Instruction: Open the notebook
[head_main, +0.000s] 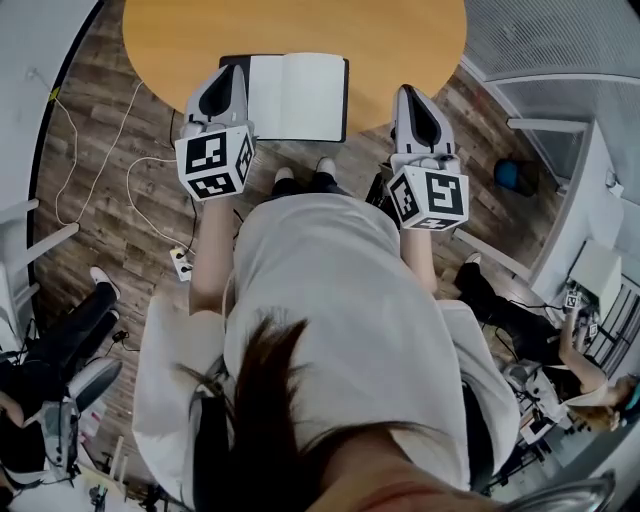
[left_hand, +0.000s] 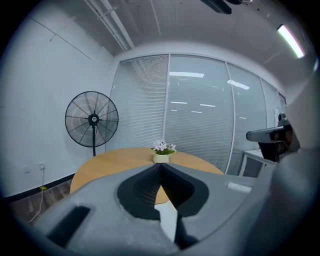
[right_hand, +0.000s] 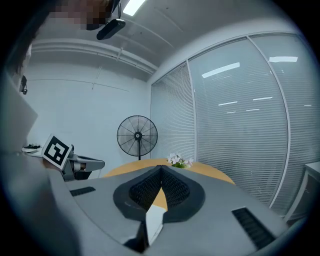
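Notebook (head_main: 297, 97) lies open, white pages up, at near edge of round table (head_main: 300, 25). Left gripper (head_main: 233, 72): jaws together, empty, over notebook's left edge. Right gripper (head_main: 406, 95): jaws together, empty, at table's near-right edge.

We see a bright, evenly lit room: a ceiling light strip (left_hand: 291, 41) glows overhead and repeats as pale streaks on the glass wall (left_hand: 200, 125). Shadows stay soft. Both gripper views bulge strongly, with black corners; in the head view the nearest hair (head_main: 270, 400) blurs.
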